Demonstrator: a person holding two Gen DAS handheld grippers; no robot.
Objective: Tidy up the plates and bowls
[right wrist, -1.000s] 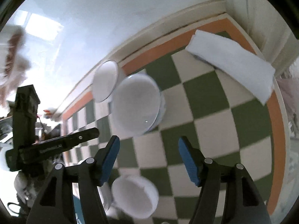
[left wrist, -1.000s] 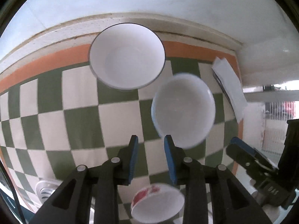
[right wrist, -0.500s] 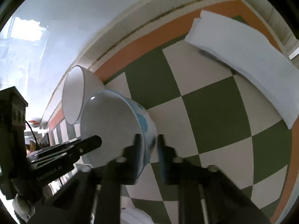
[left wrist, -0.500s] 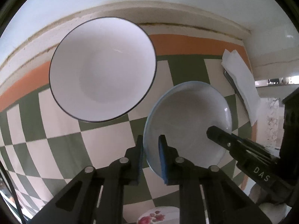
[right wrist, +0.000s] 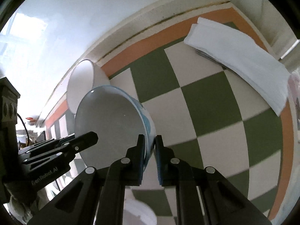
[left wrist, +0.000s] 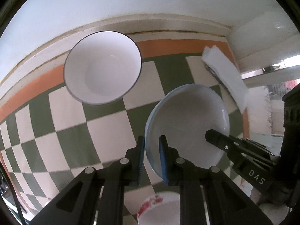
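Observation:
A white bowl with a pale blue rim and blue outer pattern (left wrist: 187, 127) is over the green and white checked tablecloth (left wrist: 65, 116). My left gripper (left wrist: 151, 146) is shut on its left rim. My right gripper (right wrist: 150, 144) is shut on the opposite rim, and the bowl (right wrist: 108, 123) looks tipped on edge in that view. Each gripper shows in the other's view: the right gripper (left wrist: 211, 136) and the left gripper (right wrist: 90, 137). A larger white bowl with a thin dark rim (left wrist: 103, 69) sits behind, near the wall; it is also the white bowl (right wrist: 82, 82) in the right wrist view.
A folded white cloth (left wrist: 225, 75) lies at the back right, near the orange border; the same cloth (right wrist: 240, 61) is in the right wrist view. A small bowl with red flowers (left wrist: 159, 210) sits close under the grippers. The wall runs along the back.
Both grippers came down from above the blue-rimmed bowl and closed on its rim, one on each side. The right jaws went from wide apart to closed.

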